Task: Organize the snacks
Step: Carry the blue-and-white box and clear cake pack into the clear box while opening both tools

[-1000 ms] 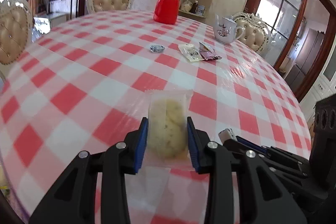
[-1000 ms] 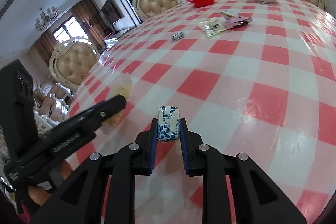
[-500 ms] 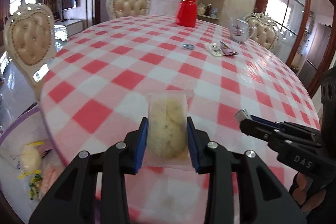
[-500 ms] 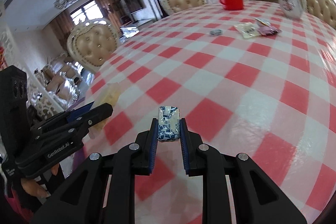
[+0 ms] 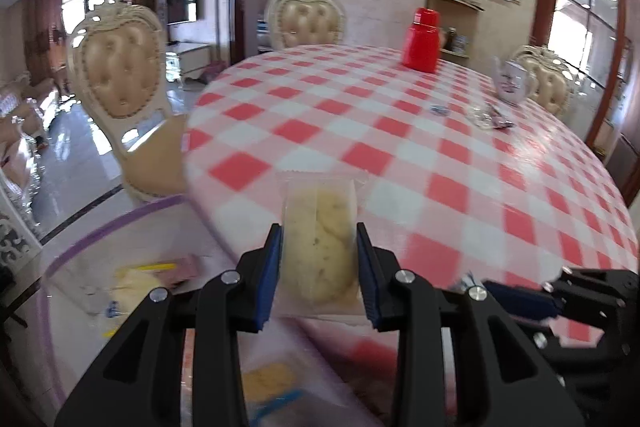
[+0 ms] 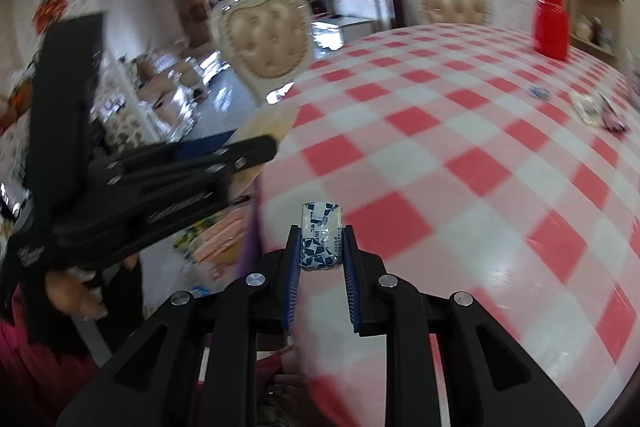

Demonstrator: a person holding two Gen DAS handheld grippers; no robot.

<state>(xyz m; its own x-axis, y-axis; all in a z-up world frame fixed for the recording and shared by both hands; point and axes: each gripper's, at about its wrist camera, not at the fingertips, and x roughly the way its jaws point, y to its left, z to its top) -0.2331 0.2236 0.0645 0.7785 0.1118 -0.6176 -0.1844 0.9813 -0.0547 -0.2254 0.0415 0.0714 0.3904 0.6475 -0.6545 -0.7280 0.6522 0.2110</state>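
My left gripper (image 5: 319,259) is shut on a clear-wrapped pale cookie (image 5: 318,243), held over the near left rim of the round table (image 5: 400,131). Below it sits a clear container with a purple rim (image 5: 120,223) holding several snack packets (image 5: 148,275). My right gripper (image 6: 321,255) is shut on a small blue-and-white wrapped candy (image 6: 322,237), also above the table's near edge. The left gripper (image 6: 256,149) shows side-on in the right wrist view, and the right gripper's tip (image 5: 516,297) shows low right in the left wrist view. More snacks (image 5: 488,117) lie far across the table.
A red jug (image 5: 421,41) and a white teapot (image 5: 512,83) stand at the table's far side. A small blue candy (image 5: 439,111) lies near the far snacks. Padded chairs (image 5: 120,79) ring the table, one close on the left. A hand (image 6: 76,299) holds the left gripper.
Both grippers have pulled back from the table's middle toward its near left edge, each still gripping its snack. The purple-rimmed container has come into view below.
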